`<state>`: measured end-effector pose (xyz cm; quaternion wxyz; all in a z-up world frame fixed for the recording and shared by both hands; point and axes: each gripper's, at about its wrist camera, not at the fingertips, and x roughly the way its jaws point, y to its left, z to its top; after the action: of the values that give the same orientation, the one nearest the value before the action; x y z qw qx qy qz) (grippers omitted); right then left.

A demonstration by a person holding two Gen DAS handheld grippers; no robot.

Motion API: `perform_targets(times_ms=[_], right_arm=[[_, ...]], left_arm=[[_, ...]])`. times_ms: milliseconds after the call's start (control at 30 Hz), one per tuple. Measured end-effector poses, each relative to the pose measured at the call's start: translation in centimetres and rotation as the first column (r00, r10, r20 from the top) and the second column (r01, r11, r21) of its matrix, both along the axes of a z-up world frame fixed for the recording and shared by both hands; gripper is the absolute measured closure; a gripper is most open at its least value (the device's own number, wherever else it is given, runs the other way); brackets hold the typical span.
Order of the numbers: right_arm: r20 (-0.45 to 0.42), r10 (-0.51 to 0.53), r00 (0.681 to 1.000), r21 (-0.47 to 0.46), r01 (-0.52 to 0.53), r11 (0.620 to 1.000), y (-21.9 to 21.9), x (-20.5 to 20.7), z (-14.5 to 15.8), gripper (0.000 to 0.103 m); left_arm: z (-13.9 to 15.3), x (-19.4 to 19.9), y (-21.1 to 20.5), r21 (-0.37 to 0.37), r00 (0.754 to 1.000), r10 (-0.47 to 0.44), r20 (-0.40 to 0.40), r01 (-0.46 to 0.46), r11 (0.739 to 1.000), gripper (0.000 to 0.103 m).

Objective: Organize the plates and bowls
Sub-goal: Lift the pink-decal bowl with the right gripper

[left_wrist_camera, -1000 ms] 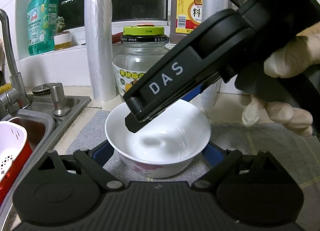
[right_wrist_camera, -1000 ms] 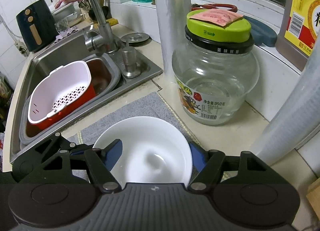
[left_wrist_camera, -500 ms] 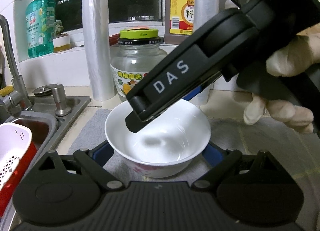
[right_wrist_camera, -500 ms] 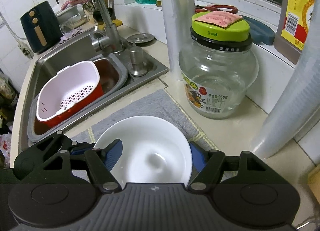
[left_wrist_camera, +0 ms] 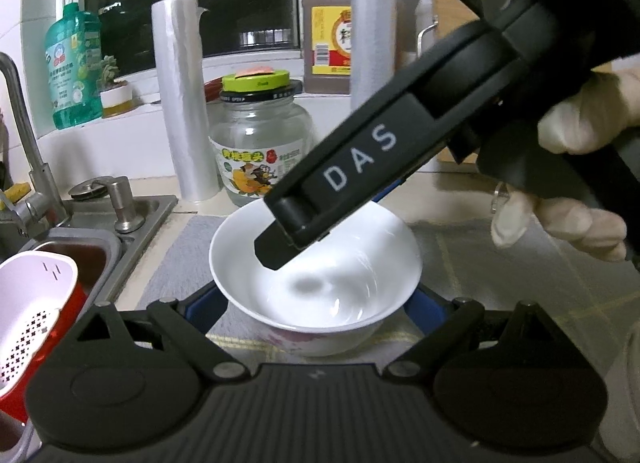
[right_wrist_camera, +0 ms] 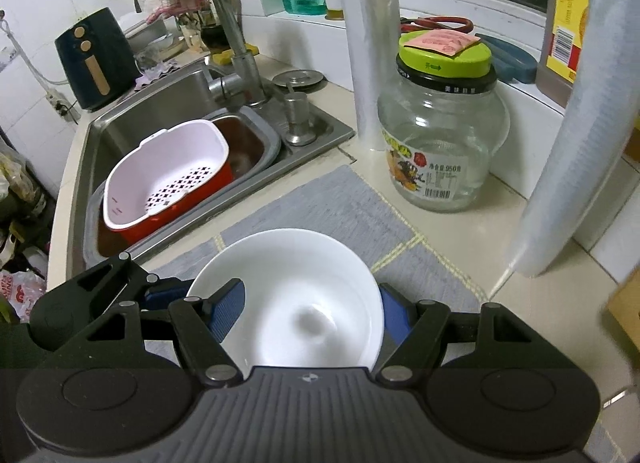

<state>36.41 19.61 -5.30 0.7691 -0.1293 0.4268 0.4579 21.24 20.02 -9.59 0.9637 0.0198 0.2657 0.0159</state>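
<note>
Bowl (right_wrist_camera: 296, 303) clamped by both grippers over the grey mat (right_wrist_camera: 320, 203), right gripper (right_wrist_camera: 308, 311) at six o'clock, left gripper (left_wrist_camera: 316, 303) too; stacking undone, no plates visible.

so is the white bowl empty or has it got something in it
Empty: the white bowl shows only a bare glossy inside in both wrist views, upright, no food or water visible.

Black tongs (left_wrist_camera: 316, 303) with blue ribbed pads (right_wrist_camera: 228, 313), silver pivot screws, white "DAS" lettering; pale-gloved hand (left_wrist_camera: 576, 167)
</note>
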Motion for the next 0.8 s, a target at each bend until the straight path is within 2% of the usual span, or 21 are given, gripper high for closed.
perform_targets(times_ms=[533, 800], right_arm=[[0.014, -0.015, 1.000, 0.048, 0.014, 0.999, -4.3, -5.3, 2.4, 0.026], [0.034, -0.036, 0.999, 0.066, 0.034, 0.997, -6.8, -8.0, 3.2, 0.026]], left_arm=[[1.7, -4.3, -2.2, 0.024, 0.996, -0.085, -0.026, 0.086, 0.996, 0.009], [2.2, -6.0, -3.6, 0.009, 0.989, -0.139, -0.055, 0.139, 0.990, 0.009]])
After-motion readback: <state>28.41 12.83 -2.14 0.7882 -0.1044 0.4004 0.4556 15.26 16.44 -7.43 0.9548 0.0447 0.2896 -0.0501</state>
